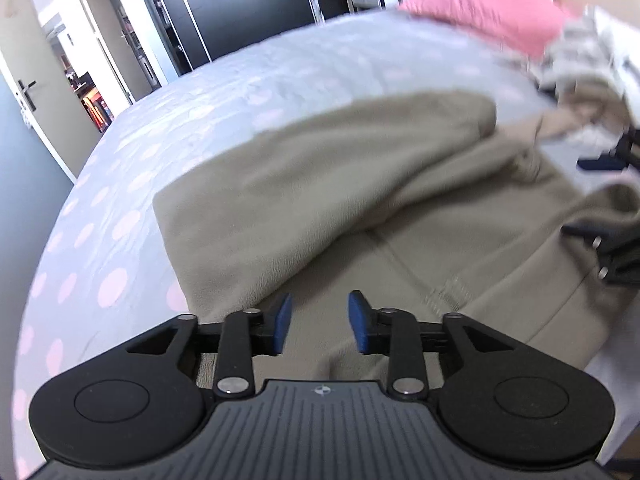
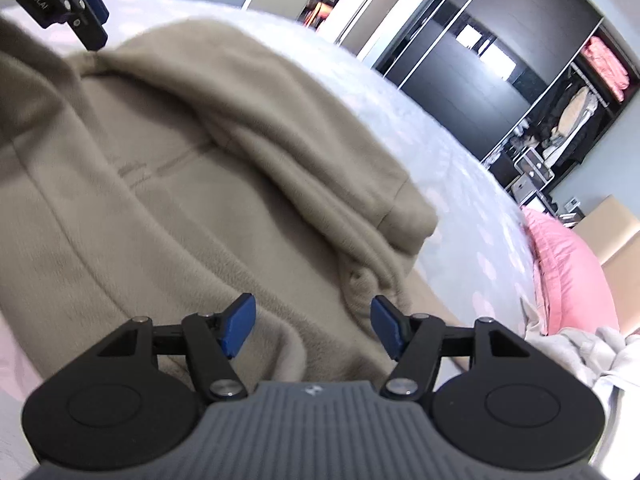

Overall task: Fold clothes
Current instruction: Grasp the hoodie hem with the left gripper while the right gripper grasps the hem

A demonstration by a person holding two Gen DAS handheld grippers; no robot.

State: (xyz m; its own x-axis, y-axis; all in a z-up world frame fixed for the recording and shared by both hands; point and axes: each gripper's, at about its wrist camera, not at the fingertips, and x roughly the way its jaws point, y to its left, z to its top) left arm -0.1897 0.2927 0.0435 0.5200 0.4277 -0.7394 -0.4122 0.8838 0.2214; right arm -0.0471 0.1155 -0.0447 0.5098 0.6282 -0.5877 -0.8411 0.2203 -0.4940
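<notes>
Both grippers are hovering with nothing pinched: left gripper (image 1: pixel 320 322) narrowly parted, right gripper (image 2: pixel 313 328) wide, the soft beige fleece hoodie (image 1: pixel 340 184) lying just ahead of both fingers' tips.

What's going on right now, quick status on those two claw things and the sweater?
Left gripper open, empty. Right gripper open, empty. Tan hoodie on the bed, sleeve folded across. Pink pillow and clothes pile off to the side.

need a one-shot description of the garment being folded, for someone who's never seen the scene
Start at the bed with the grey cover dotted pink. The beige fleece top lies spread across it, one sleeve folded over its body. Unlike the crumpled clothes pile by the pink pillow, it lies flat and alone.
</notes>
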